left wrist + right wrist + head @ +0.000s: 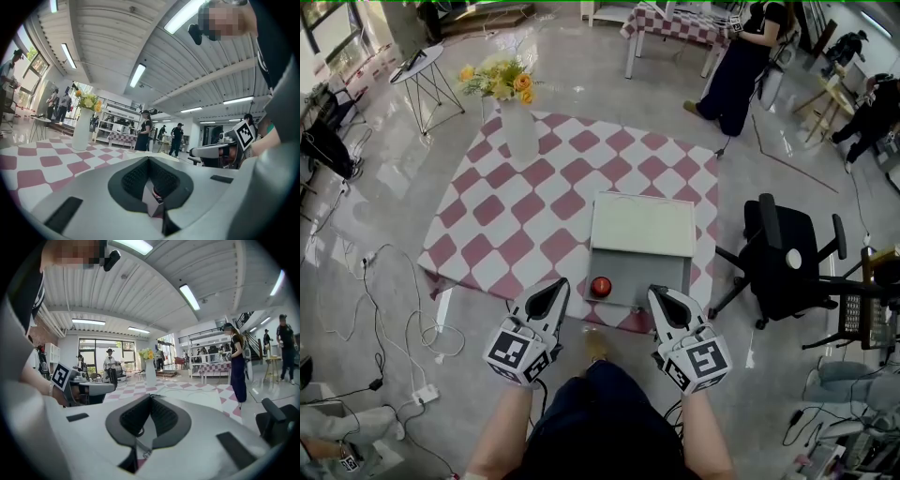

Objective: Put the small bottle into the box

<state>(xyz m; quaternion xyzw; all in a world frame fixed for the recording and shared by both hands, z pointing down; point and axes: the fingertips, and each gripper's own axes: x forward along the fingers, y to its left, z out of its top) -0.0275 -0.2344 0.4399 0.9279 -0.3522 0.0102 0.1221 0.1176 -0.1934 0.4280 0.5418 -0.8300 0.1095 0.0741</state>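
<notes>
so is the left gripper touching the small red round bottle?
Apart. The head view shows a plain gap between the left gripper and the small red round bottle, which sits just beyond the tips of its jaws.

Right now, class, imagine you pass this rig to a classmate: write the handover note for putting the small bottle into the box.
Left hand-held gripper: shut, empty, just left of the bottle.
Right hand-held gripper: shut, empty, to the bottle's right.
Small bottle: red, upright, at the near grey side of the box, towards its left corner; apparently not inside.
Done: nothing yet.
Left: open one gripper, grasp the bottle, place it in the box. The box's pale top looks closed, so it may need opening first.
</notes>
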